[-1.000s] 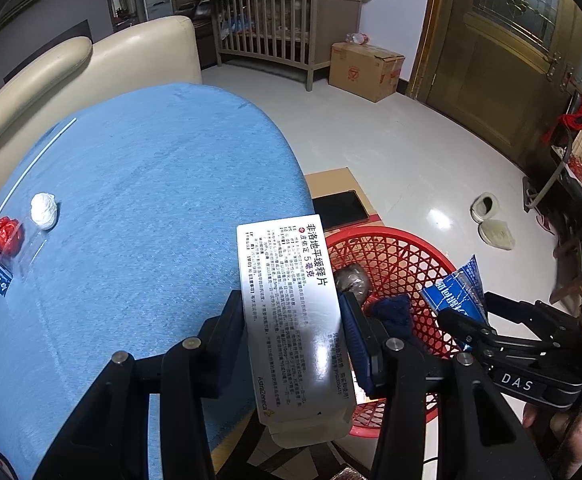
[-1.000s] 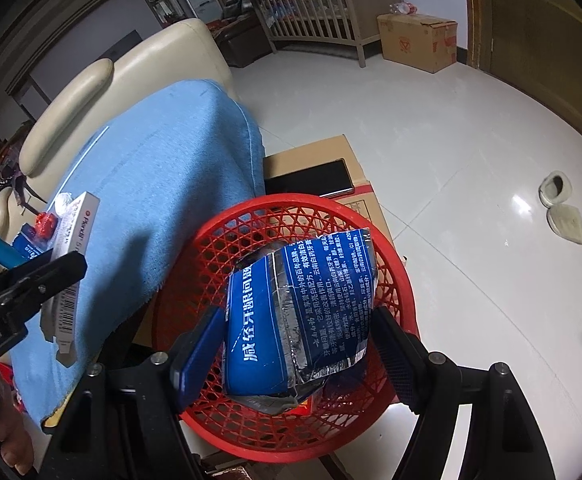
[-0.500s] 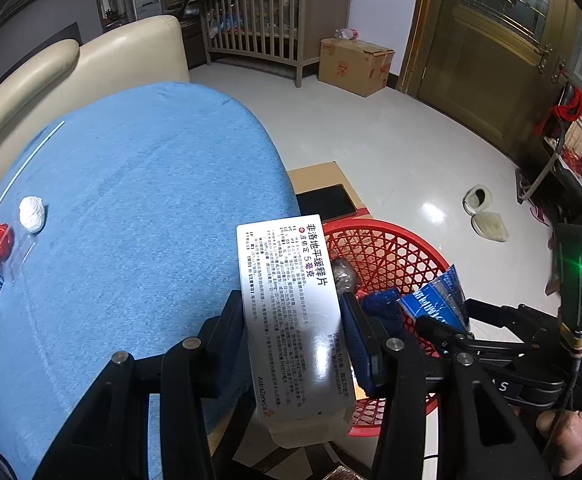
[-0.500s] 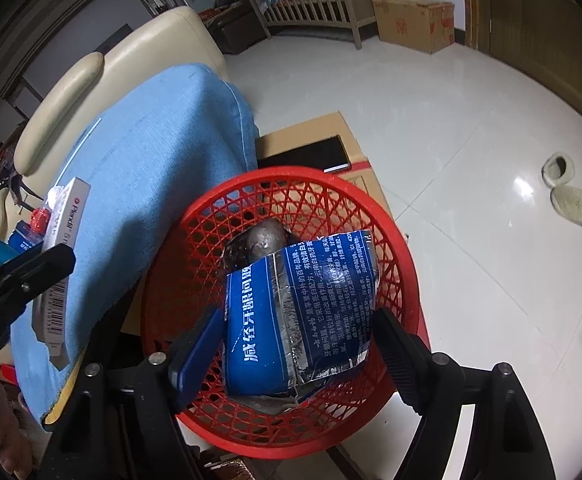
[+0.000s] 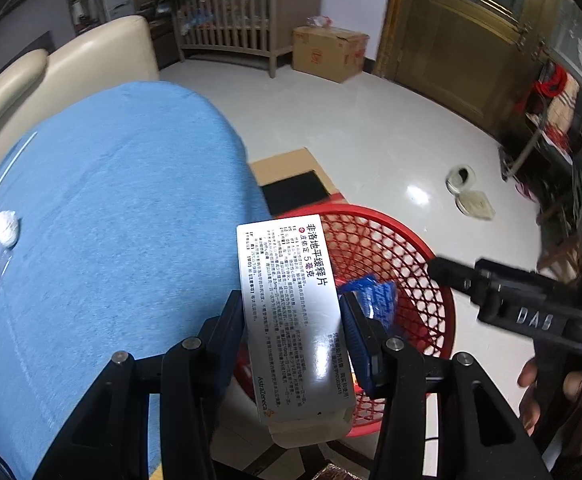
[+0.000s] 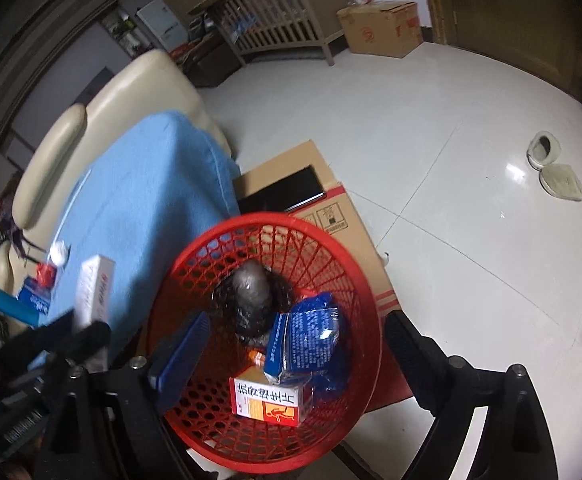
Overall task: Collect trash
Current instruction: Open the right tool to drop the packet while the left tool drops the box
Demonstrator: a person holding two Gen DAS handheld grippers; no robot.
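The white medicine box (image 5: 295, 320) stands lengthwise between the clenched pads of the left gripper (image 5: 293, 322), its long axis running away from the camera, far end over the red basket (image 5: 431, 264) rim. The right gripper (image 6: 291, 344) has just been opening, nothing between its fingers; the blue packet (image 6: 311, 340) lies in the basket beside a dark wad (image 6: 251, 288) and an orange-and-white carton (image 6: 269, 400).

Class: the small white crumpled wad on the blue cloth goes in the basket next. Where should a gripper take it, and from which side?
Pinch the white wad across its middle, coming from above. It is small, roundish, and lies low on the blue cloth.
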